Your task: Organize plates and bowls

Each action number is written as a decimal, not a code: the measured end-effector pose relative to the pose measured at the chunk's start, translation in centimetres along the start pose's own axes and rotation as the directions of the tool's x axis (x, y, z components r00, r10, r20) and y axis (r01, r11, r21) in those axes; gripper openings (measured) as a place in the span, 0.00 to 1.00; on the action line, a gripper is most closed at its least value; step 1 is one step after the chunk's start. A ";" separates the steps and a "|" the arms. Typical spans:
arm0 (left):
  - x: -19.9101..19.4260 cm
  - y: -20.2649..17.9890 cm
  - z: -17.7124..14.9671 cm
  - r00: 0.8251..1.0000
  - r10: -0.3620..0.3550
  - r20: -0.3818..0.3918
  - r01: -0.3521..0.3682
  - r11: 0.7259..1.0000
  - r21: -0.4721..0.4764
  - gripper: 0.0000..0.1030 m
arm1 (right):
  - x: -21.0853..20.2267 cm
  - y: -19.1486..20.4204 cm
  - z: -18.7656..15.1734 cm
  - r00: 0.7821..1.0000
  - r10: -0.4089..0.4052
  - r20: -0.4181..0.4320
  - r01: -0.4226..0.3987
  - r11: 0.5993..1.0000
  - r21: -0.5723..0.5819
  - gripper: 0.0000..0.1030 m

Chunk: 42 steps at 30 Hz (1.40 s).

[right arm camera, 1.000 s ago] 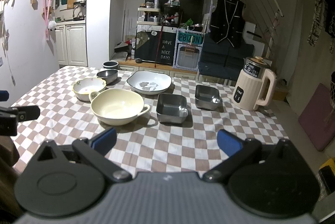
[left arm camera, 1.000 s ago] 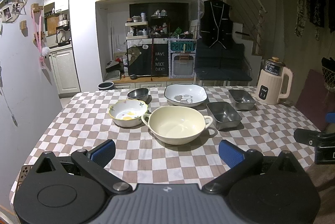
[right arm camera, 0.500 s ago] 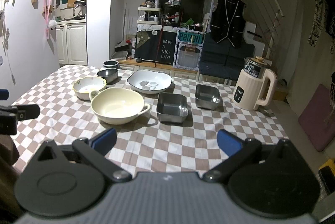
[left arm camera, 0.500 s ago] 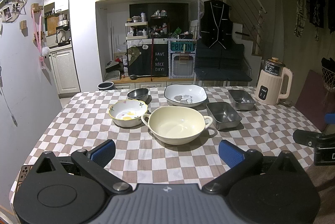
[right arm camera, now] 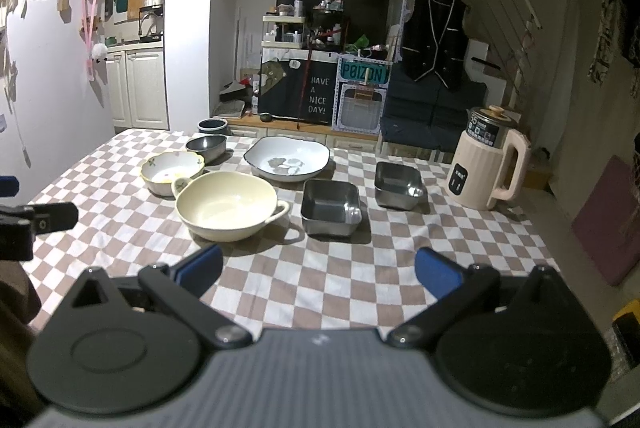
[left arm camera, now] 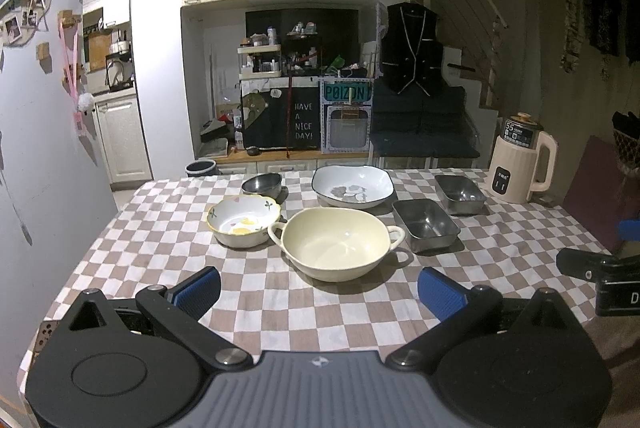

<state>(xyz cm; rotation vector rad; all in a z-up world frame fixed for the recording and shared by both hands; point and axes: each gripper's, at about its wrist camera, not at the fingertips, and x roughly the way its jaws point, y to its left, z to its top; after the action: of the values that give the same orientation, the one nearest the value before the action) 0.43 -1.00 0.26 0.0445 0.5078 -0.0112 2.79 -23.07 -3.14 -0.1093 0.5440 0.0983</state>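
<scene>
On the checkered table stand a cream two-handled bowl, a small flowered bowl, a dark metal round bowl, a white blue-rimmed plate and two square steel dishes, also in the right wrist view. My left gripper is open and empty at the near edge, in front of the cream bowl. My right gripper is open and empty, near the front edge, before the nearer steel dish.
A cream electric kettle stands at the table's far right. The other gripper shows at the right edge of the left wrist view and at the left edge of the right wrist view. A wall runs along the left.
</scene>
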 end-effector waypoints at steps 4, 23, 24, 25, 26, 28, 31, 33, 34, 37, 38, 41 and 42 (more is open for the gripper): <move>-0.5 -0.5 0.5 1.000 0.000 0.016 0.001 1.000 -0.008 1.00 | 0.1 -0.3 0.4 1.000 -0.010 0.012 0.010 1.000 0.013 1.00; 2.9 2.1 6.6 0.995 -0.024 0.099 0.028 0.999 -0.042 1.00 | 2.1 -0.7 6.2 0.989 -0.016 0.148 0.014 1.000 0.015 1.00; 3.3 2.1 7.0 0.994 -0.019 0.106 0.022 0.999 -0.034 1.00 | 2.4 -0.6 6.5 0.988 -0.016 0.151 0.014 1.000 0.014 1.00; 3.8 2.0 7.5 0.994 -0.007 0.112 0.010 1.000 -0.024 1.00 | 2.7 -0.7 6.9 0.988 -0.022 0.155 0.020 1.000 0.015 1.00; 4.2 2.0 7.8 0.993 0.002 0.119 0.000 1.000 -0.016 1.00 | 3.1 -0.7 7.3 0.987 -0.030 0.159 0.028 1.000 0.013 1.00; 5.5 1.9 8.6 0.992 0.017 0.128 -0.016 1.000 -0.010 1.00 | 3.9 -0.8 7.9 0.984 -0.043 0.172 0.042 0.999 0.010 1.00; 7.1 1.8 9.6 0.991 0.017 0.135 -0.016 1.000 -0.014 1.00 | 5.4 -1.1 8.7 0.983 -0.060 0.175 0.059 0.998 0.014 1.00; 8.1 1.7 10.3 0.990 0.009 0.140 -0.008 1.000 -0.014 1.00 | 6.4 -1.3 9.2 0.983 -0.064 0.175 0.061 0.998 0.022 1.00; 8.7 1.6 10.6 0.990 0.006 0.141 -0.004 1.000 -0.014 1.00 | 7.0 -1.5 9.4 0.983 -0.069 0.171 0.066 0.998 0.025 1.00; 10.6 1.5 11.4 0.990 0.015 0.138 -0.013 1.000 -0.018 1.00 | 8.6 -1.7 9.9 0.982 -0.081 0.170 0.076 0.997 0.032 1.00; 11.1 1.6 11.6 0.989 0.025 0.144 -0.021 0.999 -0.026 1.00 | 9.1 -1.8 10.0 0.982 -0.085 0.170 0.080 0.996 0.033 1.00; 13.0 1.6 12.0 0.988 0.048 0.149 -0.044 0.998 -0.035 1.00 | 10.9 -1.9 10.5 0.980 -0.097 0.172 0.092 0.995 0.039 1.00; 13.6 1.7 12.2 0.988 0.051 0.146 -0.046 0.998 -0.037 1.00 | 11.3 -1.9 10.6 0.980 -0.097 0.173 0.091 0.995 0.040 1.00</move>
<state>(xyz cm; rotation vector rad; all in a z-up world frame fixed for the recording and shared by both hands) 18.28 0.14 4.33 0.0228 0.3591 0.0418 18.03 -22.89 0.18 -0.0939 0.3645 0.0063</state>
